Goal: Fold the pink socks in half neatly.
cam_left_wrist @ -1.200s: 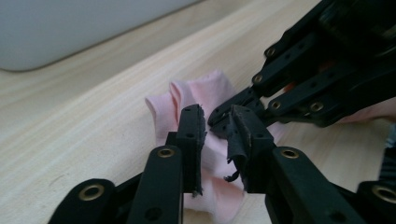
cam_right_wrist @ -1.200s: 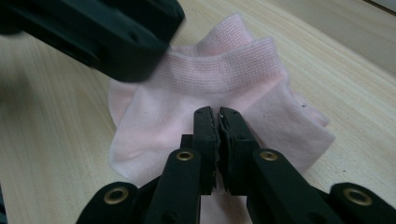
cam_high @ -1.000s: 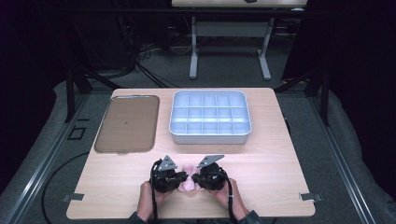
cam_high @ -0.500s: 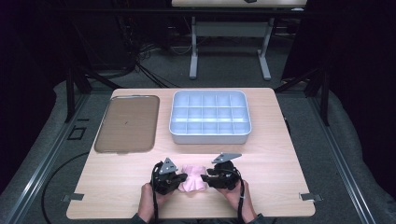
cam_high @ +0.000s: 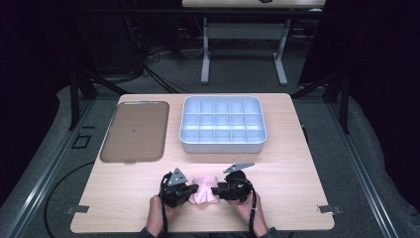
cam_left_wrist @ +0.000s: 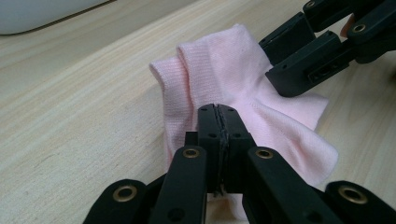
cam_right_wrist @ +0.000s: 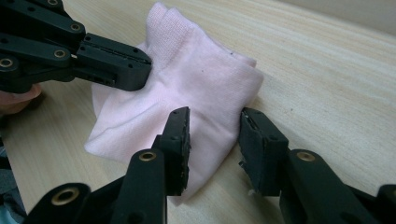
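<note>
On the wooden table (cam_high: 297, 148), the left claw (cam_high: 194, 189) sits at the left edge of a pink sock (cam_high: 205, 195), its jaws pressed together with a pinch of the sock's fabric clamped between them; in the left gripper view the cloth fans out from that closed pair toward the other claw. The sock lies crumpled flat on the table between the two claws, touching both. At its right edge, the right claw (cam_high: 216, 190) has just been opening and then easing back a little; in the right gripper view its jaws stand apart with a fold of the sock between them, and the pads are not squeezing it. Well beyond both claws, farther up the table, lie a dark flat tray (cam_high: 133, 131) and, to its right, a pale divided bin (cam_high: 223, 145).
</note>
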Demonstrator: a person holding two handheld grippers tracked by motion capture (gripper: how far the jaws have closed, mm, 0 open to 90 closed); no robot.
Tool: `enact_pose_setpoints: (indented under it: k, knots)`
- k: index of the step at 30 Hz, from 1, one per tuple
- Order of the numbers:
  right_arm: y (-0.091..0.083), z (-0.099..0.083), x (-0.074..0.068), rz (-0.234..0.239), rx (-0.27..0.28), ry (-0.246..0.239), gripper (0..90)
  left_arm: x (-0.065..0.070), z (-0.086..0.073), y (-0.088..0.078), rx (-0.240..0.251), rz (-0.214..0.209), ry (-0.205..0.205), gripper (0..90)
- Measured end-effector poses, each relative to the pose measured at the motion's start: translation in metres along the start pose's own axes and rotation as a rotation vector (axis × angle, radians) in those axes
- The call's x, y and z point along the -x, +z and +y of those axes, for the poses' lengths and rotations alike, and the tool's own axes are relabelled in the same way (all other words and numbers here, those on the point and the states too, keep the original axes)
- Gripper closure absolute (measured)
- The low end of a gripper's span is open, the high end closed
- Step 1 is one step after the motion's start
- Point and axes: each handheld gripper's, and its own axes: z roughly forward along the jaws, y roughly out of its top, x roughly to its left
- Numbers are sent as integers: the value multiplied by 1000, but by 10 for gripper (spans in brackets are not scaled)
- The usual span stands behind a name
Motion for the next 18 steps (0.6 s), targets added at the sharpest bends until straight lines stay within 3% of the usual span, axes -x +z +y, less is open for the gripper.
enact_pose_setpoints:
  k: [3,6,11,18]
  knots:
    - [2,2,-2,-7,-7,-8,660,0,0,0,-1,-1,0,889]
    - [4,2,-8,-47,-13,-34,761,0,0,0,-1,-3,-2,888]
    - [4,-1,-6,-17,5,-20,831,-1,0,0,5,-12,-18,886]
    - [4,-1,-5,-13,10,-20,843,-1,4,-3,2,-13,-22,847]
